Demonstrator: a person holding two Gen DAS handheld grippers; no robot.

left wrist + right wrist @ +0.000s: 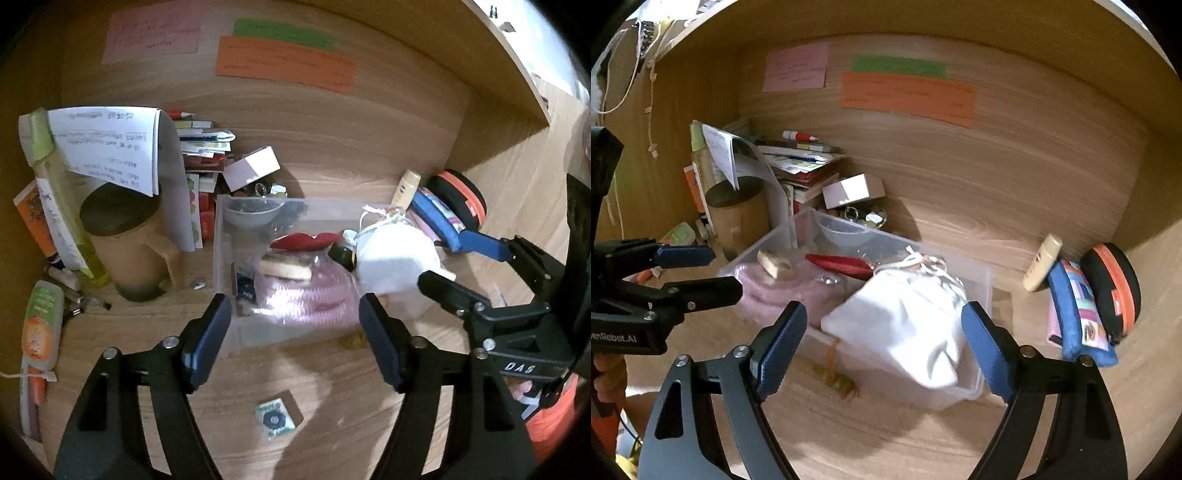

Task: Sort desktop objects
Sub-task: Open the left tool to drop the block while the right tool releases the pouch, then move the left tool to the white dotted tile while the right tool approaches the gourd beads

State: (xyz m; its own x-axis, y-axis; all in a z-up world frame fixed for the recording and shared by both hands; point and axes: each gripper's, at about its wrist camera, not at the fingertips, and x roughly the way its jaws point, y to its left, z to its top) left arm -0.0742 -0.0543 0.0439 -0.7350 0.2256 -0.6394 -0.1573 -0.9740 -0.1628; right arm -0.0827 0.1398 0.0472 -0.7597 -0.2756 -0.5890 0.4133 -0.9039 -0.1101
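Both tools spread, empty: left tool (295, 332), right tool (882, 350); white pouch (908, 325) in clear bin (979, 384); judged next: blue case (1075, 317) at 3 o'clock.

Wooden desk (979, 206) alcove, dim light

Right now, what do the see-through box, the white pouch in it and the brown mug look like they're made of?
The box looks like clear, slightly frosted plastic: its contents show through the walls. The white pouch seems soft woven cloth, matte, creased, with a knotted drawstring. The mug looks matte ceramic or perhaps plastic; the finish leaves that open.
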